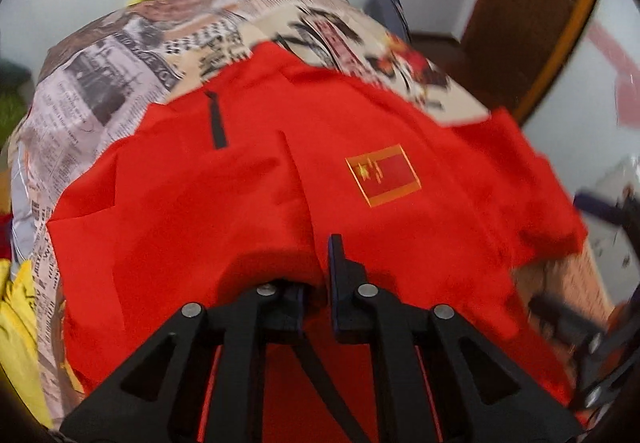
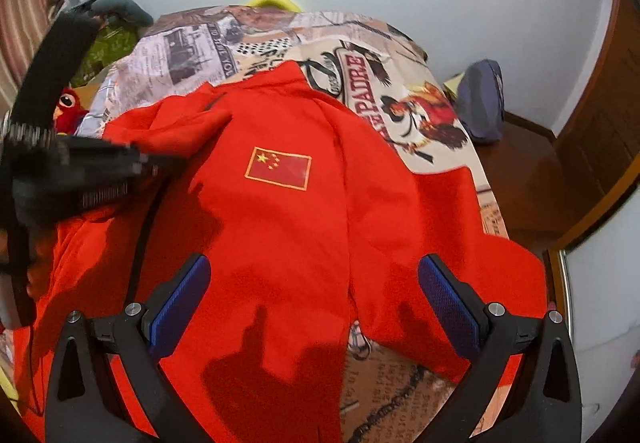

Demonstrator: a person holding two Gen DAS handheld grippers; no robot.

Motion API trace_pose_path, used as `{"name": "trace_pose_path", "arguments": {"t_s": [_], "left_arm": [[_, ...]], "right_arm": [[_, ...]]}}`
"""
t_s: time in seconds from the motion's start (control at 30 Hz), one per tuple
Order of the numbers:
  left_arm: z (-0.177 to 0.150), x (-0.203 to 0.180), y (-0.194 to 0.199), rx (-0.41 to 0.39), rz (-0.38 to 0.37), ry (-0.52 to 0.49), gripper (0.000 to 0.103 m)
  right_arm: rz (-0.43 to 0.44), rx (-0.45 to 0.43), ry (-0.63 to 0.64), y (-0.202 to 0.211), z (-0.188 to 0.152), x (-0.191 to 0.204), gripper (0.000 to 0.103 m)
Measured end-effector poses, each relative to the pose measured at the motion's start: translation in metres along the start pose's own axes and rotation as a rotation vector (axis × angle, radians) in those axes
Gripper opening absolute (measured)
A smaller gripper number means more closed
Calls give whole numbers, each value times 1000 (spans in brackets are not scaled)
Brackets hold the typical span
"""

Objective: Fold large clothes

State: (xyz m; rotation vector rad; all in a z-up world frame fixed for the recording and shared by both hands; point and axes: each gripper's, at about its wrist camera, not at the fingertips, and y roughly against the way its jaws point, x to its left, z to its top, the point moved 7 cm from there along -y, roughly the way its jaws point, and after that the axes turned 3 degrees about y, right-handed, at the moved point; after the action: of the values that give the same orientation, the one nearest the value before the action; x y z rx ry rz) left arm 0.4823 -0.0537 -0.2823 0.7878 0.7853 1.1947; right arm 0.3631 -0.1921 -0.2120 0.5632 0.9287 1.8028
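Red jacket (image 2: 272, 235) spread on printed bedsheet (image 2: 400, 95), left gripper (image 1: 320, 275) nearly closed pinching jacket fold, right gripper (image 2: 314, 303) wide open, empty

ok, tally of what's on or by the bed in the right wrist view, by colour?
Red: 2, jacket and parrot plush toy
Green: 1, patterned bundle
Yellow: 1, object behind the bed's far edge
Blue-grey: 1, bag on the right
Multicolour print: 1, bedsheet
Total: 6
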Motion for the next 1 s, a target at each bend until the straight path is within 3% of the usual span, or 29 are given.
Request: {"name": "trace_pose_path", "arguments": {"t_s": [0.07,0.13,0.33,0.53,0.67,0.83,1.0], "left_arm": [[-9,-2,5,26,-19,-16,28],[-18,-1,17,33,-34,-22,51],[-37,27,69,-26,26,-61,65],[-59,105,117,-92,147,-8,73],[-82,163,130,-89,211,61,73],[-114,224,124,-50,254,159,73],[-142,255,100,5,275,190,73]], "right_arm": [[3,10,-11,3,-1,-1,103],[0,15,-10,5,-1,1,103],[-10,11,37,18,10,23,103],[-16,-12,144,24,29,68,103],[-6,-20,227,16,40,109,103],[40,16,296,-12,49,160,103],[87,94,338,-54,48,200,103]]}}
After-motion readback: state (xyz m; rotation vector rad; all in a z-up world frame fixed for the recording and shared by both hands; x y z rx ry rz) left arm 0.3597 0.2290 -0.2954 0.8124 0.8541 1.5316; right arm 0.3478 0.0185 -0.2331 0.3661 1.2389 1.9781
